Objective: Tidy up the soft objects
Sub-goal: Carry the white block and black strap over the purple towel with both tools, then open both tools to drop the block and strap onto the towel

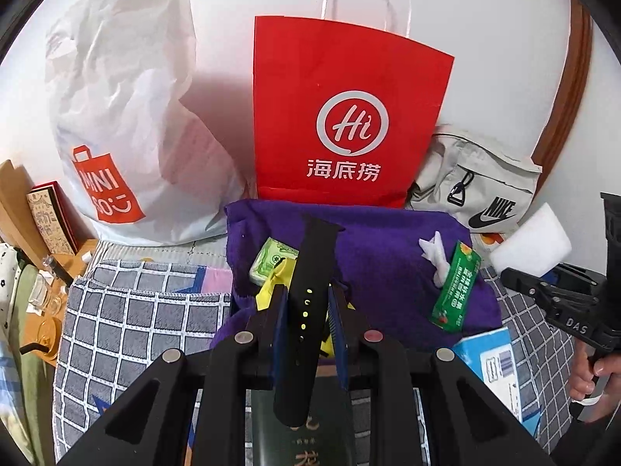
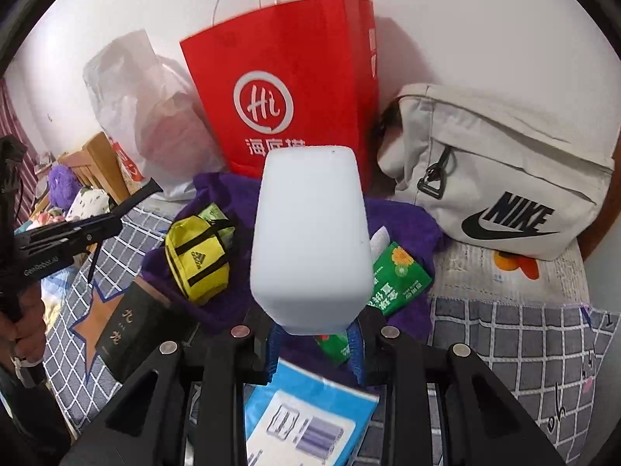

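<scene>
**Inspector:** Report materials and grips.

**Operator:** My left gripper [image 1: 308, 303] is clamped on a black watch strap [image 1: 306, 306], a smooth, perforated band standing upright between the blue pads. My right gripper [image 2: 316, 343] is clamped on the lower end of a white sponge block [image 2: 310, 240], matte, with rounded corners; it rises clear of the fingers.

**Inspector:** What lies underneath?

**Operator:** A fuzzy purple towel [image 1: 388, 248] spread on a grey checked quilt [image 1: 139, 310]. On the towel I see a yellow miniature duffel bag [image 2: 198, 260], a green tissue pack [image 1: 271, 260], a glossy green sachet [image 1: 456, 287] and a crumpled white scrap [image 1: 434, 252].

**Inspector:** Edges and clearance?

**Operator:** A stiff red paper bag [image 1: 349, 116] stands against the wall right behind the towel, flanked by a crinkled white plastic bag [image 1: 128, 116] and a beige canvas Nike pouch [image 2: 504, 178]. A dark book [image 2: 128, 326] and a blue box [image 2: 310, 411] lie at the near edge. Open quilt shows on either side.

**Inspector:** Pose?

**Operator:** Both grippers point steeply downward toward the towel, side by side, well apart.
</scene>
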Tool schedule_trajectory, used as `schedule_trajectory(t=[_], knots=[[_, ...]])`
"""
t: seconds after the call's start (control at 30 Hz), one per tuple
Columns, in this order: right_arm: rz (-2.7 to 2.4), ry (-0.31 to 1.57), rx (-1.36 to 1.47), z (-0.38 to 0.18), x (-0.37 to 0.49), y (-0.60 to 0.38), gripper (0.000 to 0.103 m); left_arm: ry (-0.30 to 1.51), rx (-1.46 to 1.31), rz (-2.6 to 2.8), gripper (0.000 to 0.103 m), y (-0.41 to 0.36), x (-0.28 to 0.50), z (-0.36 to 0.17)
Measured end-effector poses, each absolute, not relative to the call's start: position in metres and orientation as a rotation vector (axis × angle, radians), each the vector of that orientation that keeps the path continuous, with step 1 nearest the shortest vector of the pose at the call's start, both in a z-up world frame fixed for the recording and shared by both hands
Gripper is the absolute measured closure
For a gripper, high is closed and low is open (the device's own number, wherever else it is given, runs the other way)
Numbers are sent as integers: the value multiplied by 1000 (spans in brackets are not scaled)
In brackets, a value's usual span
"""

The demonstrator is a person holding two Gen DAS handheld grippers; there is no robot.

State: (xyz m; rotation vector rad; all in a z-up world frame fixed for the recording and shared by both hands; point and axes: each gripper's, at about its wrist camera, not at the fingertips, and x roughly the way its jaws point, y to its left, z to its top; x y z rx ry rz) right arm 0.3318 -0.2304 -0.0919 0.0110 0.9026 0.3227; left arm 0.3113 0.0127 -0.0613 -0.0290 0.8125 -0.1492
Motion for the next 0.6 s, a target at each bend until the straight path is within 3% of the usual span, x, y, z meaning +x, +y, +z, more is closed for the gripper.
schedule_trajectory(t=[0.6], knots=[[422, 1101, -49, -164, 373, -220, 74, 890, -20, -197, 82, -15, 372, -96]])
